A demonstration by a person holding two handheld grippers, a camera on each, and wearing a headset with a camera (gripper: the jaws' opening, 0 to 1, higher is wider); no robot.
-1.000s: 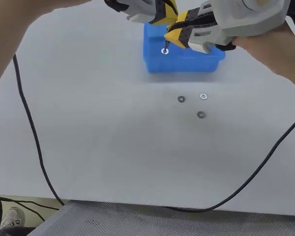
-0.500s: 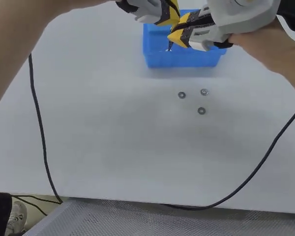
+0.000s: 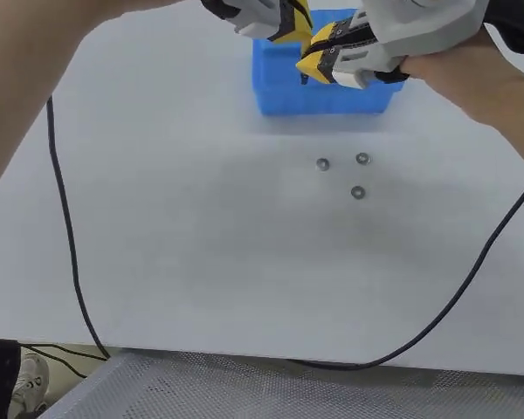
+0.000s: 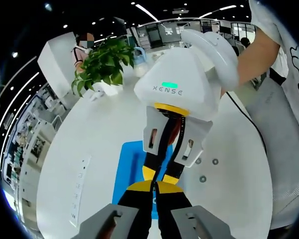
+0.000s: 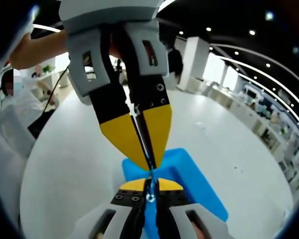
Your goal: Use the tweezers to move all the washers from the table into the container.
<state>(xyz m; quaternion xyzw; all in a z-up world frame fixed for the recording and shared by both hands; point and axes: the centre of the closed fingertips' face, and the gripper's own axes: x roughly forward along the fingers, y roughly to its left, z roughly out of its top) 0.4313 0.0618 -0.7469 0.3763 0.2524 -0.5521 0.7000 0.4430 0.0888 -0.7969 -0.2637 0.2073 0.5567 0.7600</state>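
A blue container sits at the far side of the white table. Three washers lie on the table just in front of it. Both grippers meet above the container's left part. My right gripper, in a hand from the right, is shut on thin tweezers whose tip points down into the container. My left gripper faces it from the left, its yellow jaws closed on the same tweezers. In the head view I see no washer at the tip.
A black cable runs down the table's left side. Another cable curves along the right and front edge. A perforated metal surface lies below the front edge. Open table spreads between the washers and the front edge.
One second ago a washer hung at the tweezers' tip over the container; the tip now looks bare. Both grippers stay over the container. The head camera has shifted slightly.
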